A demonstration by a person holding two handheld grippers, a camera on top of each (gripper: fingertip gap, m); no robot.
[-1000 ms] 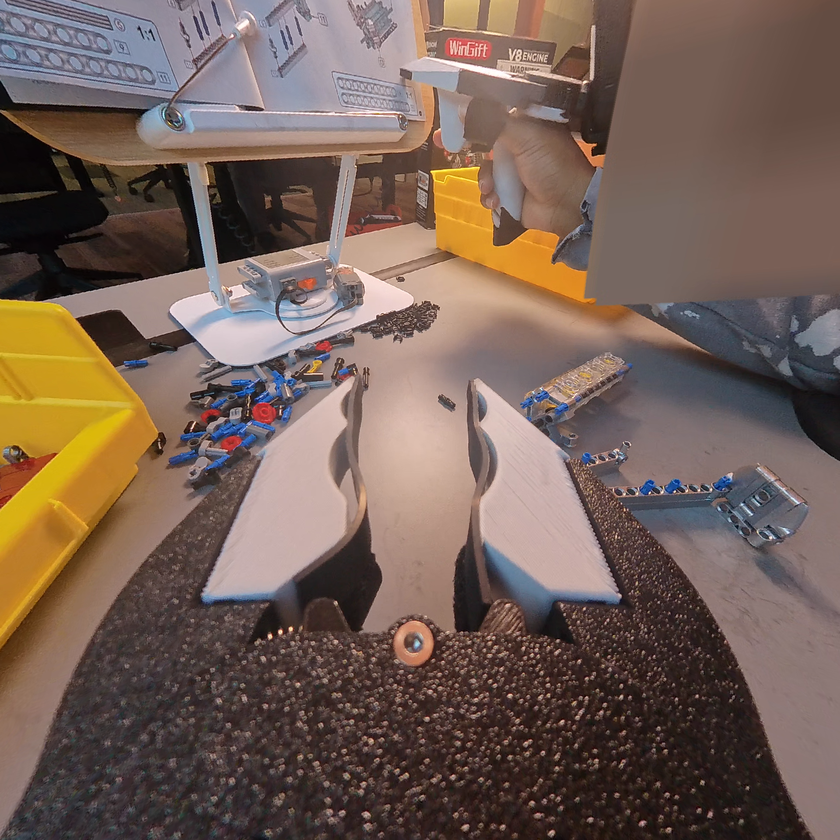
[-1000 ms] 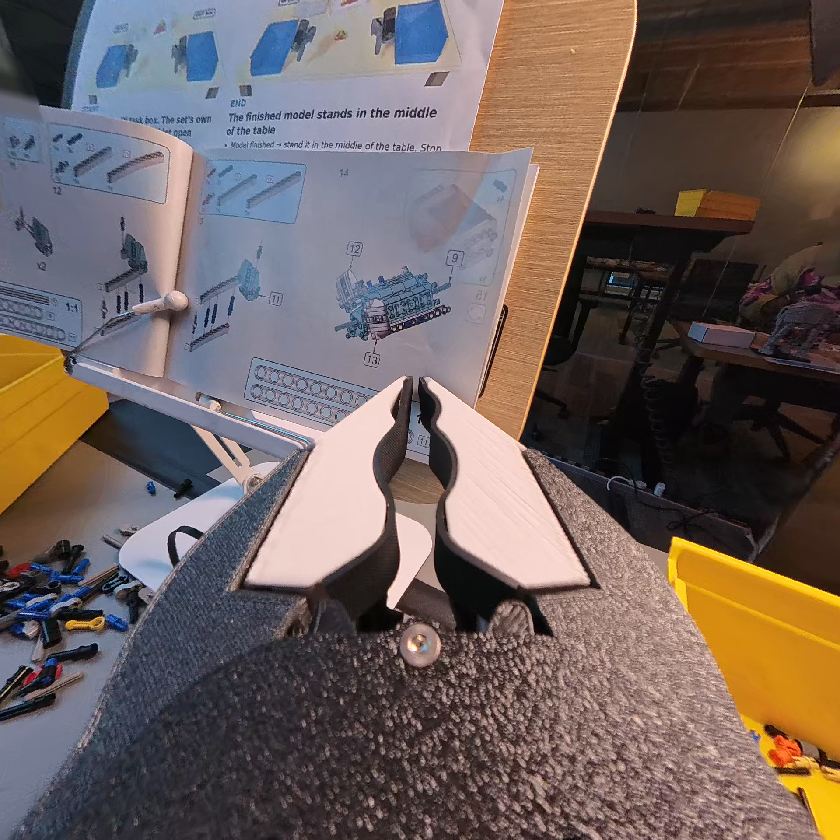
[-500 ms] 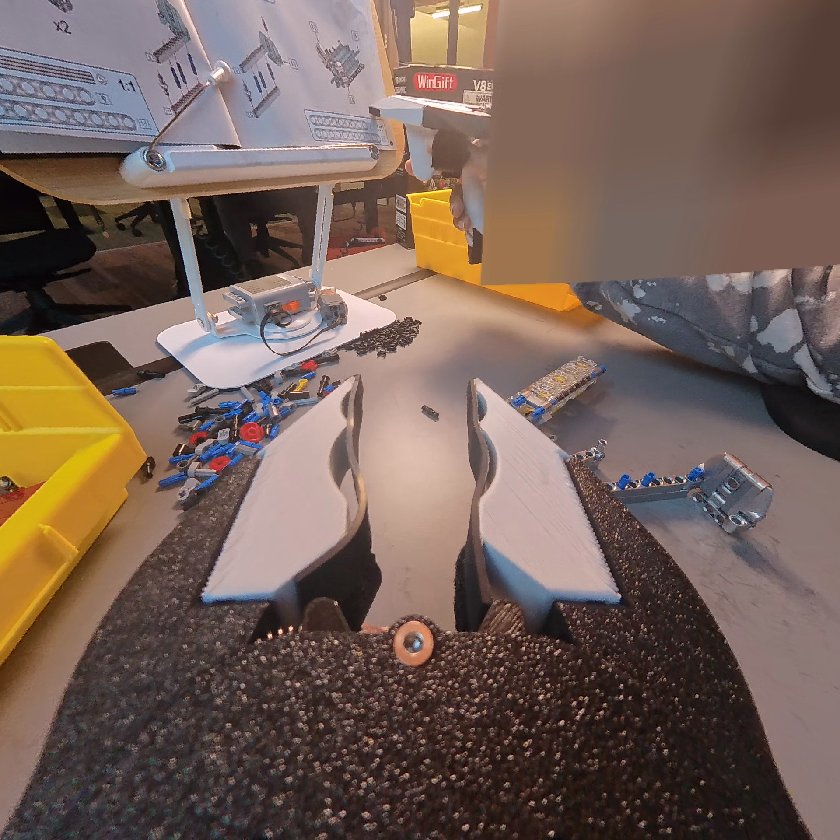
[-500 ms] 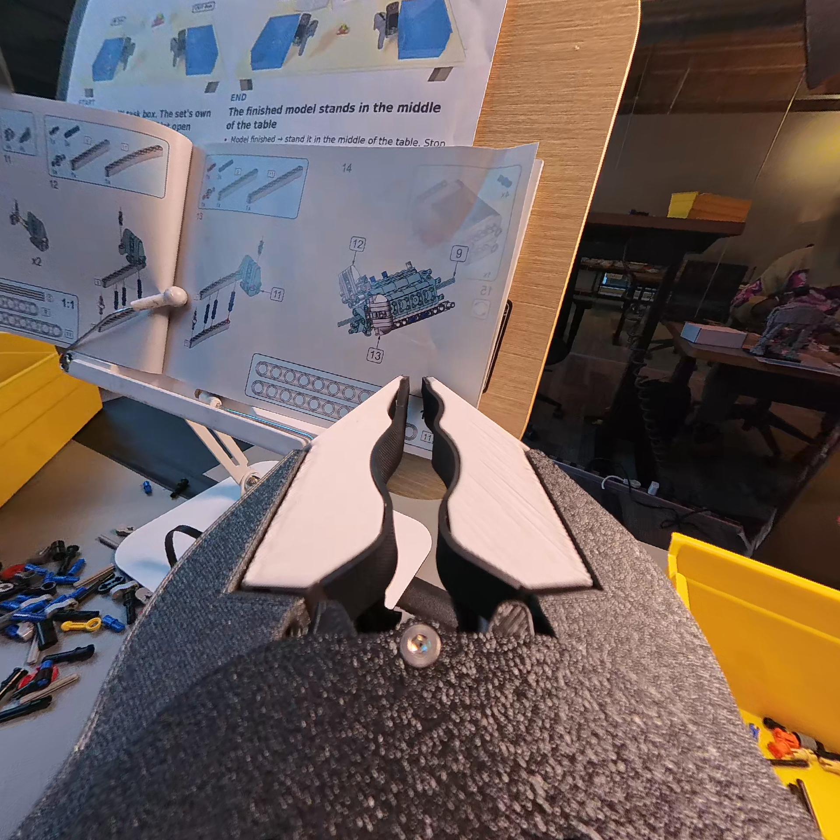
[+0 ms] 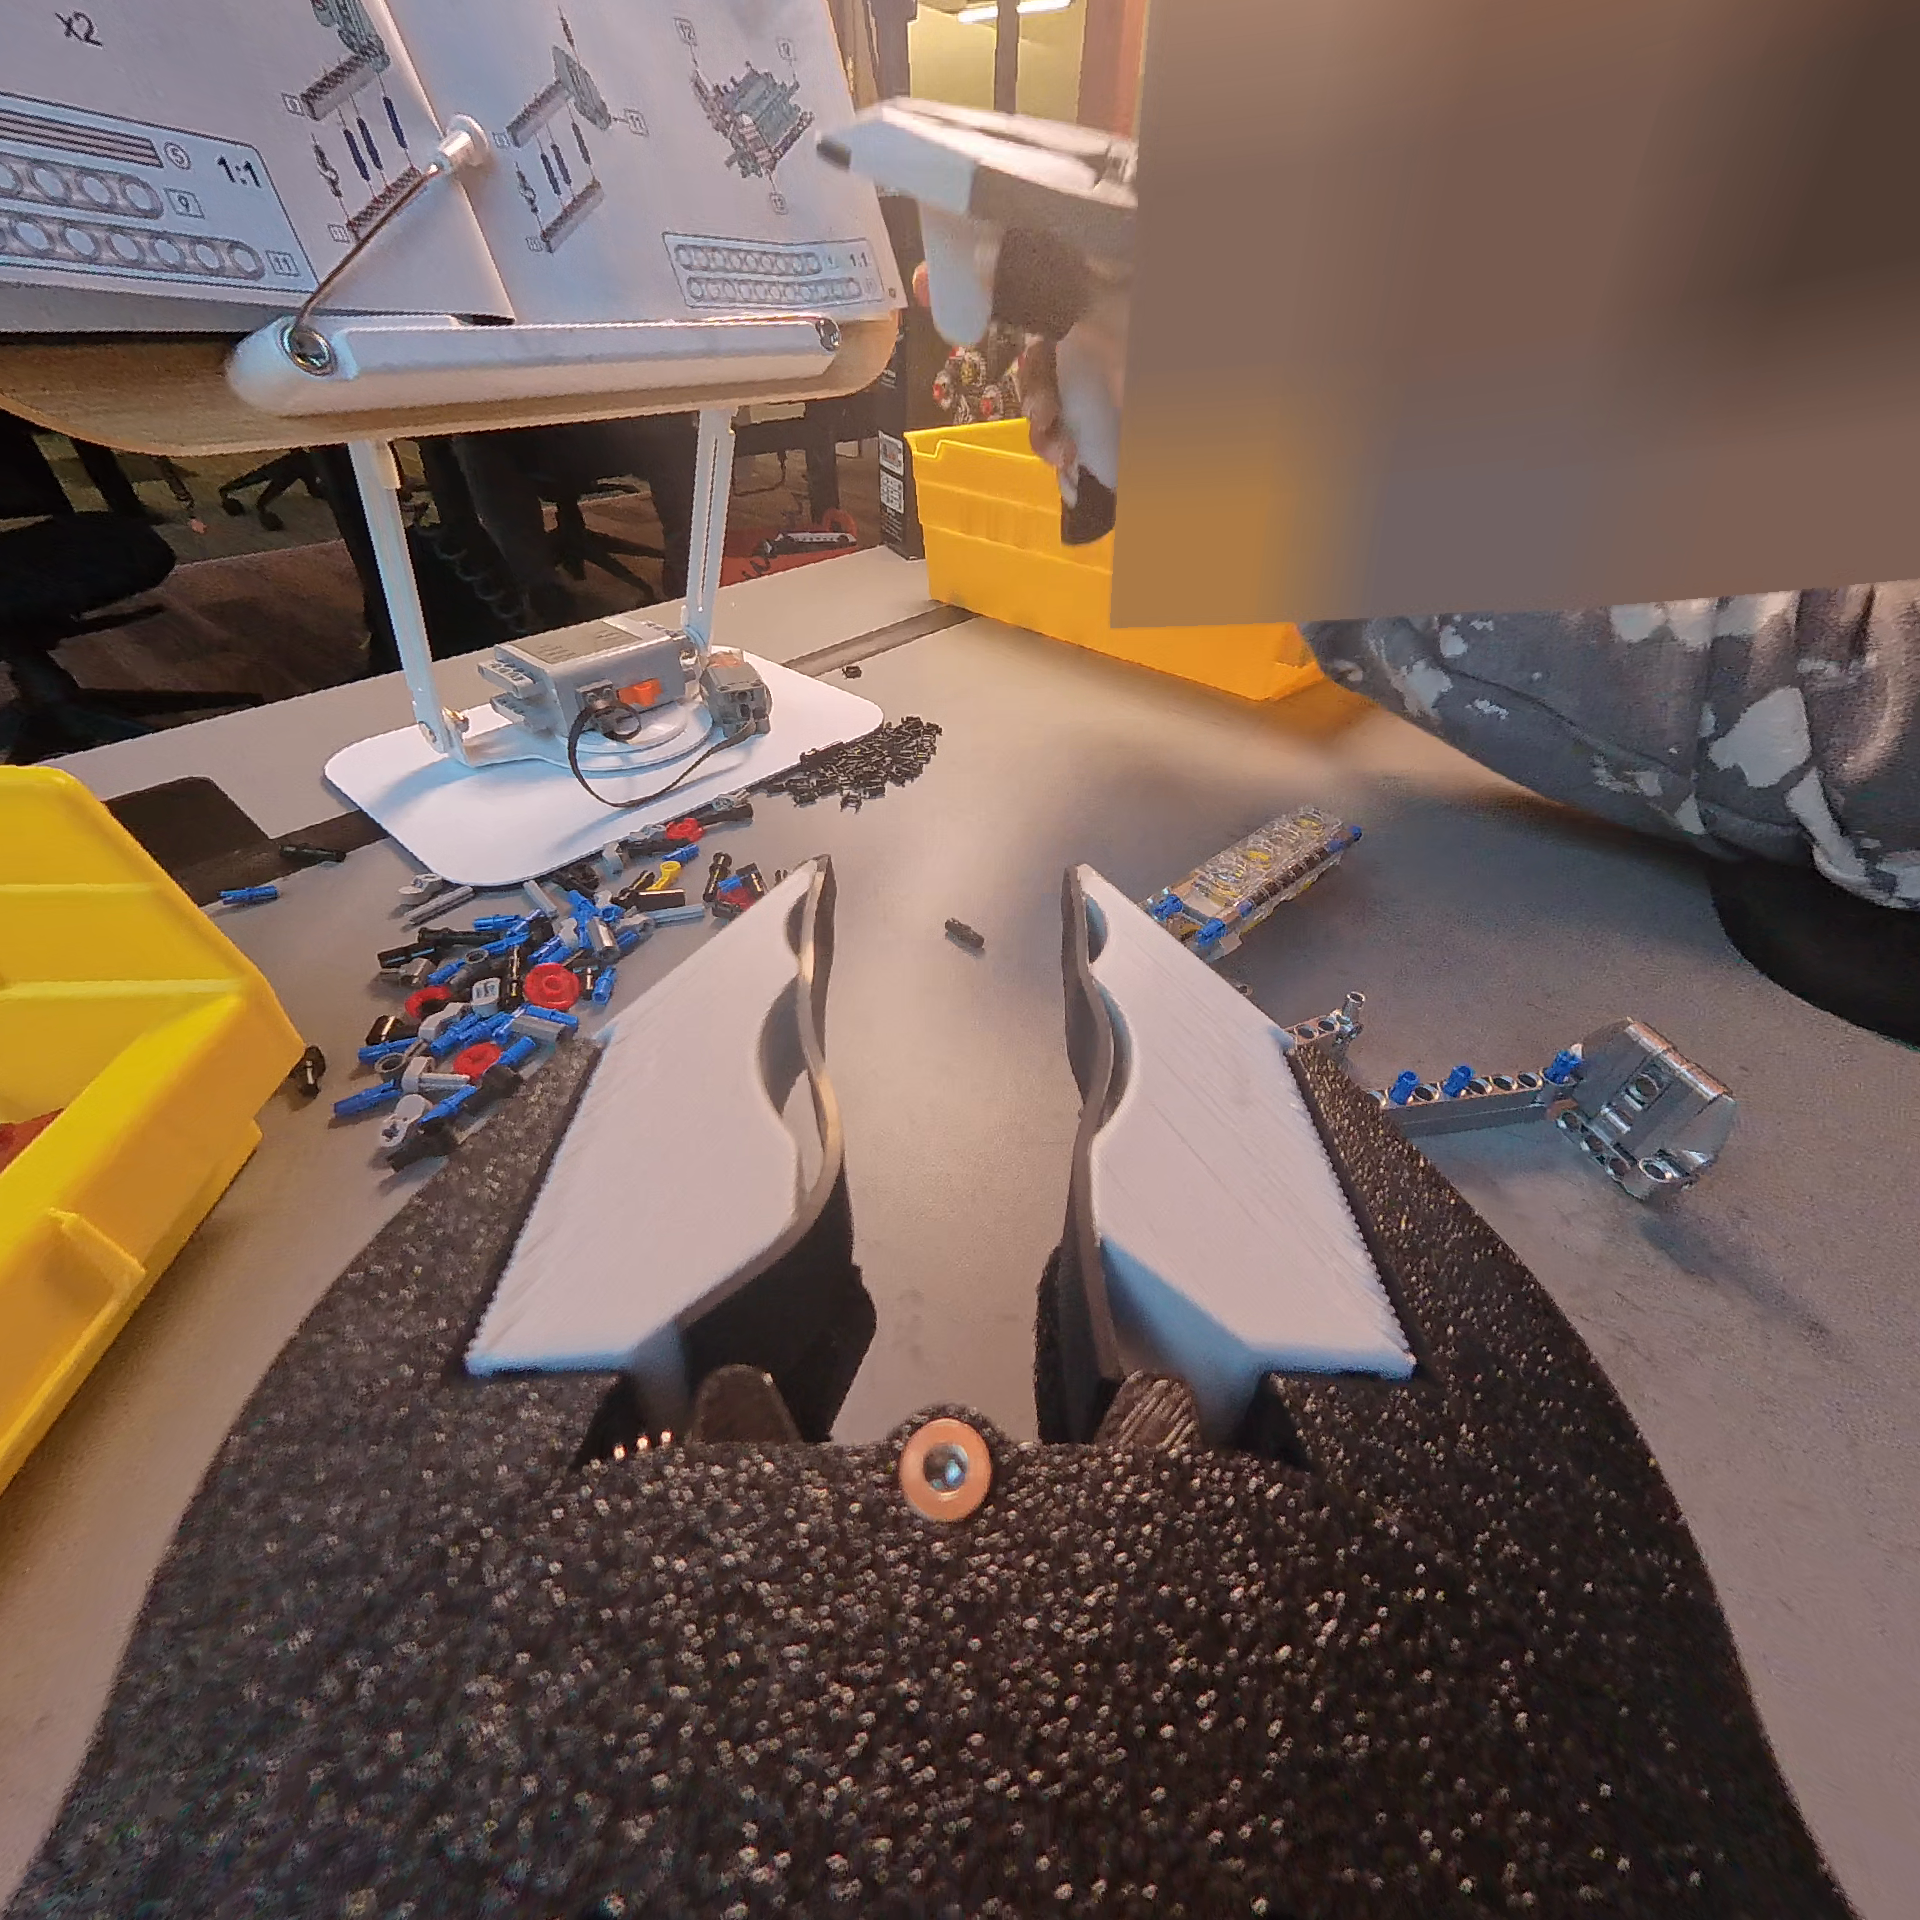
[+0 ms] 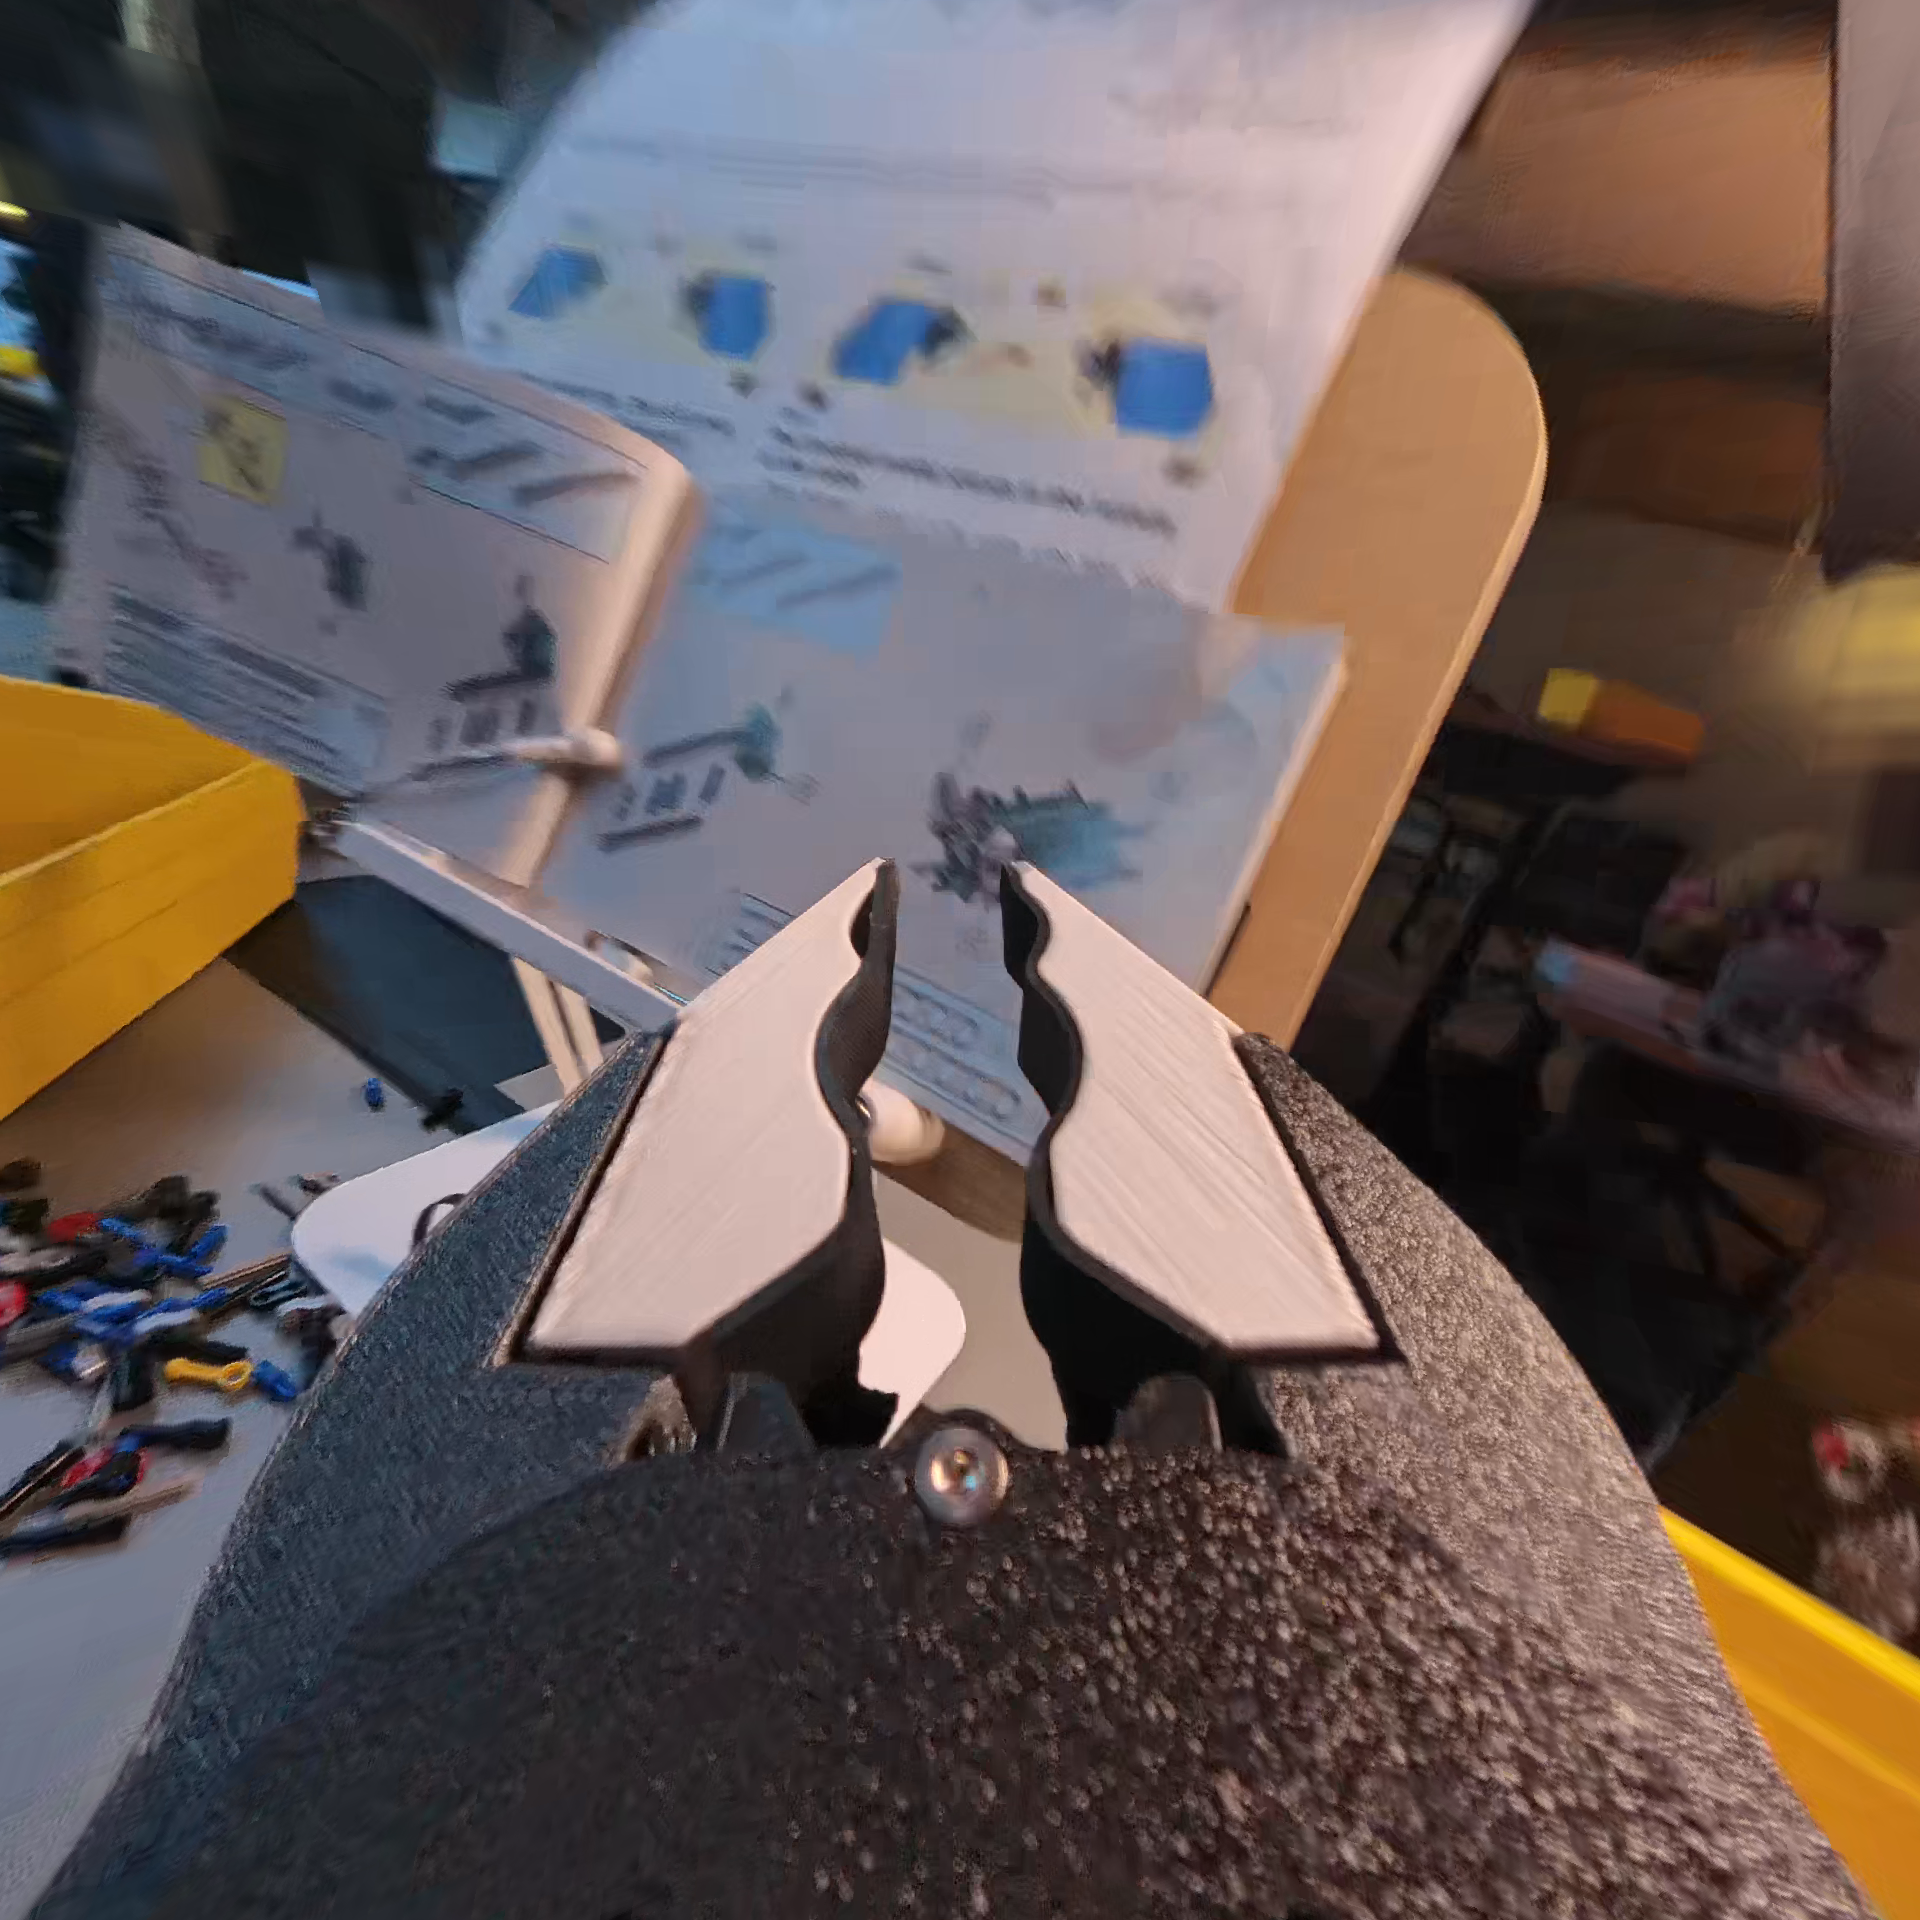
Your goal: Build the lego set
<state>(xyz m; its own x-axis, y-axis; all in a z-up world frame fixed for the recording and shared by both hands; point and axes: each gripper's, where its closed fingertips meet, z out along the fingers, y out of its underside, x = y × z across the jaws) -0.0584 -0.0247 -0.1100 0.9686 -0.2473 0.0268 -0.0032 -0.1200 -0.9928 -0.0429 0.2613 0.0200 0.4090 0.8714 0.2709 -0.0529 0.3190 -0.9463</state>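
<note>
Right now your left gripper (image 5: 948,883) hangs low over the grey table (image 5: 1351,1403) with its jaws spread wide and nothing between them; nearest ahead, just past the fingertips, lies a lone black pin (image 5: 964,932). To its left a heap of small blue, black and red parts (image 5: 499,997) spreads toward a yellow bin (image 5: 114,1049) at the table's edge. To its right sit a grey beam assembly (image 5: 1558,1101) with blue pins and, farther on, a clear-topped block assembly (image 5: 1257,873). Beyond the heap stands a white stand (image 5: 582,800) with a grey battery box (image 5: 592,675) on its base and a pile of black pins (image 5: 862,748) just beside it. The stand's ledge carries an open booklet (image 5: 623,156) under a wire clip. A second yellow bin (image 5: 1018,540) sits at the far right. Your right gripper (image 6: 943,878) is raised off the table, jaws parted a little and empty, pointing at the booklet (image 6: 935,748); that view is blurred, so you cannot tell how near the page the tips are. From the left view you see it held up beside the booklet's right edge
</note>
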